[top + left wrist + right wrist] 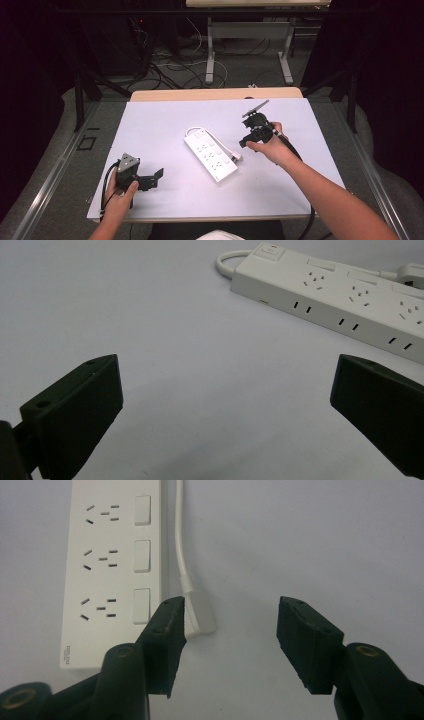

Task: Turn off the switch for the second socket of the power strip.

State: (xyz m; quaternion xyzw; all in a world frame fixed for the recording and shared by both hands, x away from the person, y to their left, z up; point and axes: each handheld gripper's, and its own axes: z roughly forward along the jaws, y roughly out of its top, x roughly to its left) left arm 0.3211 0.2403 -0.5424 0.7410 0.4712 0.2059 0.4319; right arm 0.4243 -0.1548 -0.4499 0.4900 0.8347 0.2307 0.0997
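Nearest the high camera, a person's two forearms reach in from the bottom edge over a bench (pixel 165 130) covered in a pale sheet. The left hand holds the left tool (pixel 142 178) low near the front left of the bench, its two black jaws spread wide with nothing between them. Its own view shows bare sheet between the jaws and the power strip (pixel 345 295) lying ahead and to the right, well apart.

The white power strip (pixel 210 153) lies flat near the middle of the bench, set at a diagonal, with three sockets, each beside its own rocker switch. Its white cord (pixel 181 550) runs along one long side to a white plug (pixel 202 617) resting just beside the strip.

The right tool (pixel 254 131) is raised just right of the strip, jaws open and empty. In its own view, the left jaw overlaps the plug.

Likely risk: closing from here could pinch the plug off-centre or clip the strip's edge, nudging the strip across the smooth sheet.
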